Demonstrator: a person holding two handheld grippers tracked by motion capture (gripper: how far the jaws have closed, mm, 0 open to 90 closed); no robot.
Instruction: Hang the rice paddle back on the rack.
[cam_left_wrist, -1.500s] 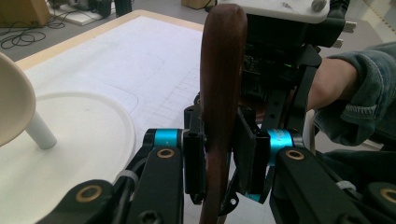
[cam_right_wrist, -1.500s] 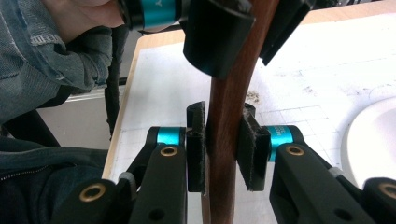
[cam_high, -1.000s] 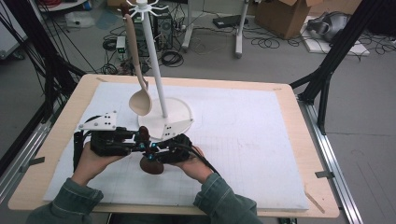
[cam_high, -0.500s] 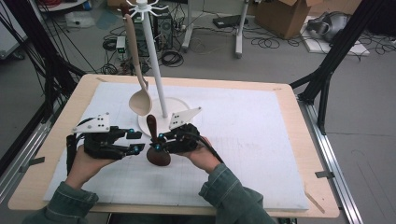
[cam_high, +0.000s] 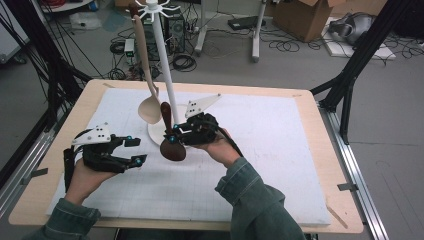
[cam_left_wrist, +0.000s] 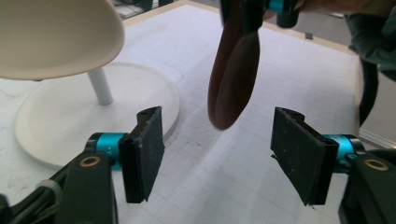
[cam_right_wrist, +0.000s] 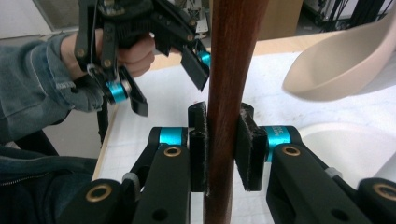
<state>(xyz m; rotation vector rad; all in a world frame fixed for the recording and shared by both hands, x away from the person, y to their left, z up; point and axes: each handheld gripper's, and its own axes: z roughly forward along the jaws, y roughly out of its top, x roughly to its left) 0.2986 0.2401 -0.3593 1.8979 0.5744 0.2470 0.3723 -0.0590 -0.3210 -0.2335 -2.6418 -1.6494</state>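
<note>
We note the right tool (cam_high: 172, 140) pinching the dark wooden spoon (cam_high: 170, 140) by its handle, lifted beside the rack (cam_high: 165, 75). Left tool (cam_high: 136, 150) jaws have just been opening, nothing between them. Pale spoon (cam_high: 146, 80) already hangs; hanging the dark one remains.

White stand pole (cam_high: 165, 65) and hanging pale spoon (cam_high: 148, 107) block the left-centre, right half of mat (cam_high: 270, 150) open
</note>
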